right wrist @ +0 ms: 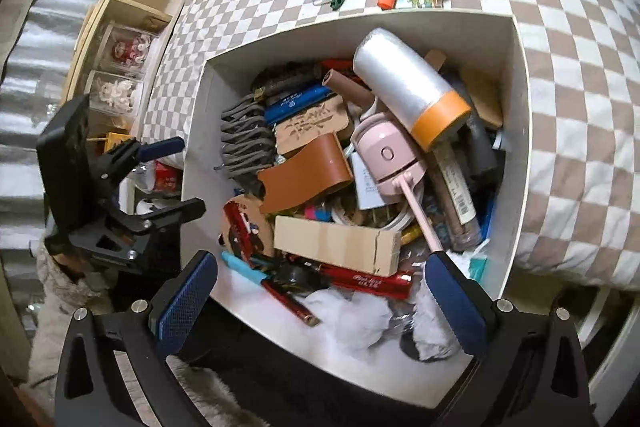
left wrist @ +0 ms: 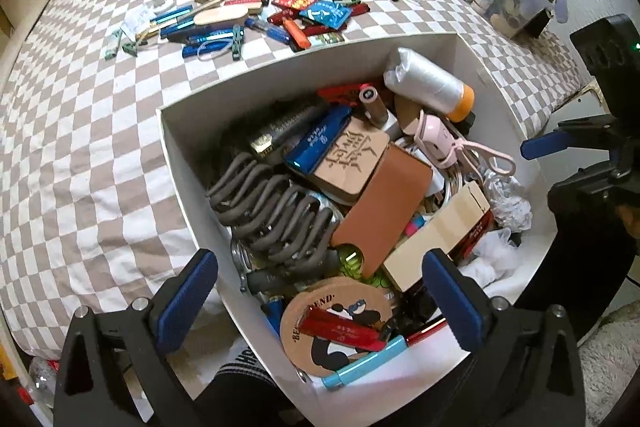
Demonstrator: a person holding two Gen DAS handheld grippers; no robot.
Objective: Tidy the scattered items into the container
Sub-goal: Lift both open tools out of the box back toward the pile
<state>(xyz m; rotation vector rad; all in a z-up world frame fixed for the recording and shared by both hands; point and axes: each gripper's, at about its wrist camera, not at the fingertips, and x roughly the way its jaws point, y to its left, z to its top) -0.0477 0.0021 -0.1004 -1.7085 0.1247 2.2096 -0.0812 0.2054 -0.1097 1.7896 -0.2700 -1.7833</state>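
Container (left wrist: pixel 192 163), white box, sits at edge of bed (left wrist: pixel 80 147) w/ checkered cover, crammed: brown leather case (left wrist: pixel 384 207), pink curler (right wrist: pixel 384 155), clear roll w/ orange cap (right wrist: pixel 412 87), panda coaster (left wrist: pixel 336 327). Scattered items (left wrist: pixel 280 11) lie farther up the cover, apart from box. Left tool (left wrist: pixel 324 299) wide, nothing between pads, over box's near corner. Right tool (right wrist: pixel 320 299) wide too, prob. empty; crumpled white stuff below it is blurry.
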